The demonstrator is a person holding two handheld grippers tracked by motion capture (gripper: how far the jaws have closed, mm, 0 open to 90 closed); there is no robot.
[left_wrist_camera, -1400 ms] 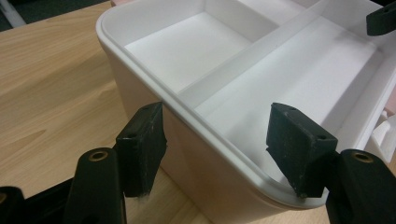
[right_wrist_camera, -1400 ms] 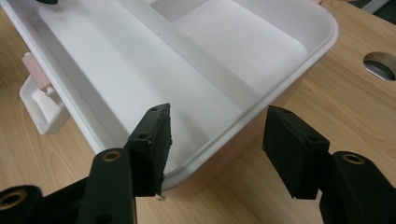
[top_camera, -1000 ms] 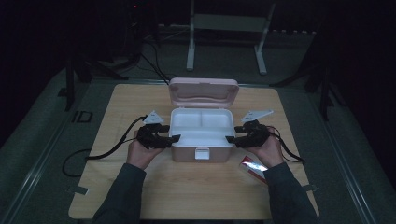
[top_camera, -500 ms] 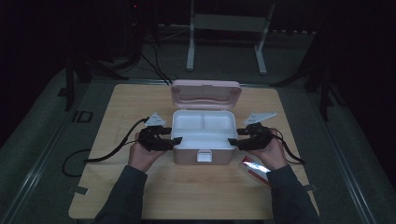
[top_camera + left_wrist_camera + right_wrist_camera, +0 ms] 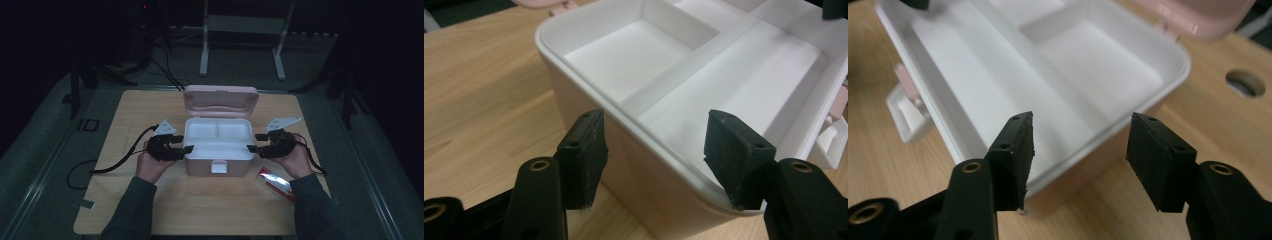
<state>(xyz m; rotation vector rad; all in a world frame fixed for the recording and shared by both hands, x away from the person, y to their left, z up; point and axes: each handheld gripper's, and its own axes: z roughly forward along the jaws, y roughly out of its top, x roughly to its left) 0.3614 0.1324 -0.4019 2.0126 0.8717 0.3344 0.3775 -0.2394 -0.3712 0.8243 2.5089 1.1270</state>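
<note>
L tool (image 5: 186, 148) jaws just closing, still apart; R tool (image 5: 251, 142) jaws apart.

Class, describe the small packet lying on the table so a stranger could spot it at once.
Start at the wooden table and find the open pink box in its middle. Beside the box's front corner, just below the right gripper, lies a flat red-and-white packet, the only brightly coloured thing there.

From the high view I can't read the small red-and-white flat packet (image 5: 274, 183) at lower right; its print is too small and glared. The pink plastic box's (image 5: 634, 165) far end runs off the top edge in the left gripper view, and its raised pink lid (image 5: 1198, 15) is cut by the upper right corner in the right gripper view. My sleeves leave the bottom edge.
</note>
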